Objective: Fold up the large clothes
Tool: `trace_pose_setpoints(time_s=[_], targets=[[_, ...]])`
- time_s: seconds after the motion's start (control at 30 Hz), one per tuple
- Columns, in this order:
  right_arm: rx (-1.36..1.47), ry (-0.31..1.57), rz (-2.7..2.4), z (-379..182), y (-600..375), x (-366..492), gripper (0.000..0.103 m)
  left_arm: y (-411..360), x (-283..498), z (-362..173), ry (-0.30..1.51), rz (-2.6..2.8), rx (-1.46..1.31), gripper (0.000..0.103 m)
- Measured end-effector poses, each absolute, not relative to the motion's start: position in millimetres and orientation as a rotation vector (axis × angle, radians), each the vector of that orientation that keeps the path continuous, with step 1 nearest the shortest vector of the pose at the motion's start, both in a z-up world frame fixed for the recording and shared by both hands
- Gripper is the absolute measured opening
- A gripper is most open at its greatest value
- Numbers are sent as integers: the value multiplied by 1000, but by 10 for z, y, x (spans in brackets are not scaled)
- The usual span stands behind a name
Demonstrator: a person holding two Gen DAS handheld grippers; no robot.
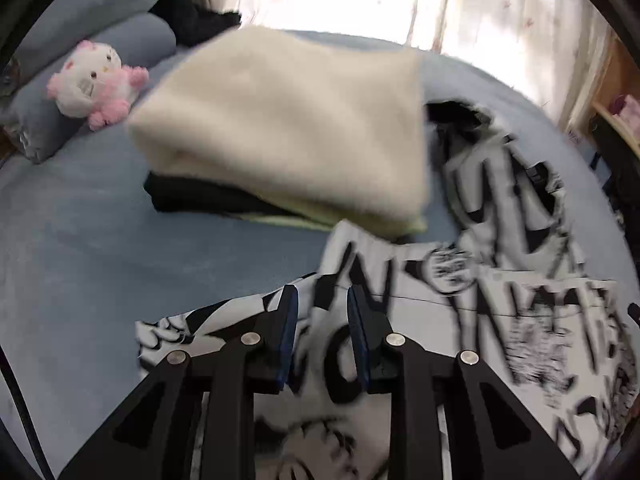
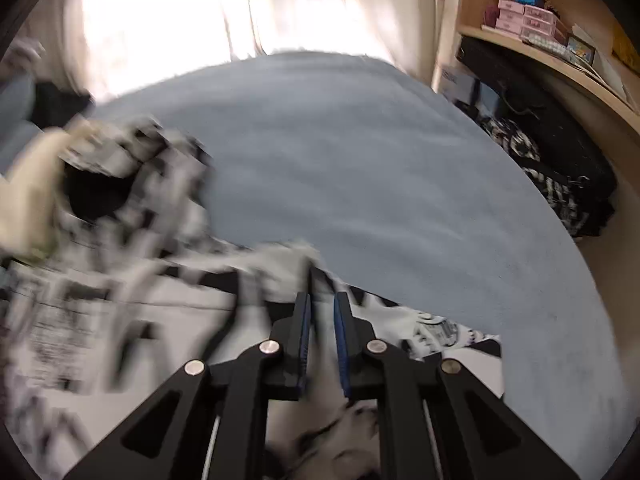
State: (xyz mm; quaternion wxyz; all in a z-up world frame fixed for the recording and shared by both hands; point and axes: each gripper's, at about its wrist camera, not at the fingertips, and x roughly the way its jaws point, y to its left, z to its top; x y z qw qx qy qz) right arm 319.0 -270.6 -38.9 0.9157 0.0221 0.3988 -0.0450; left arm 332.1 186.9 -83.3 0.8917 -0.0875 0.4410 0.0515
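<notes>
My left gripper (image 1: 322,300) sits at the lower centre of its frame with a moderate gap between its blue-padded fingers, and I see nothing pinched between them; the black-and-white printed garment (image 1: 460,300) lies beneath and past the tips, spreading across the lower right of the frame over the blue bedcover (image 1: 80,240). Just beyond the garment, in the middle of the frame, a folded cream fleece (image 1: 280,128) rests on top of a folded black piece (image 1: 192,196), with a thin pale yellow-green layer showing between them at the right. In the upper left a pink-and-white plush toy (image 1: 94,82) leans against the blue pillows (image 1: 120,32). In the right wrist view, my right gripper (image 2: 322,300) stands at the lower centre with its fingers drawn close, and a ridge of the same printed cloth rises right at the tips; the blur keeps me from telling whether the cloth is truly clamped. The garment fills the lower left of that frame, bunched and smeared toward the left edge. A wooden shelf (image 2: 540,52) with pink boxes (image 2: 524,20) curves down the upper right.
</notes>
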Motion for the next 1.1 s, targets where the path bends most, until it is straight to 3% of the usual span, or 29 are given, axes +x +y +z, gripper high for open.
trace_pose_setpoints(time_s=[0.2, 0.4, 0.53, 0.73, 0.83, 1.1], targets=[[98, 836, 145, -256, -1917, 3093, 12, 1251, 3067, -634, 908, -60, -147, 22], [53, 936, 228, -703, -1236, 3210, 12, 638, 3026, -1051, 1002, -102, -64, 22], [64, 940, 220, -854, -1600, 3286, 0, 761, 3079, -1291, 1032, -103, -71, 19], [-28, 935, -157, -964, -2704, 3264, 0, 1267, 3081, -1270, 1023, -69, -113, 14], [235, 944, -101, -993, -3336, 3167, 0, 1550, 3060, -1292, 1033, -60, -186, 9], [262, 926, -27, -687, -2914, 2821, 4, 1759, 2649, -966, 1025, -8, -205, 15]])
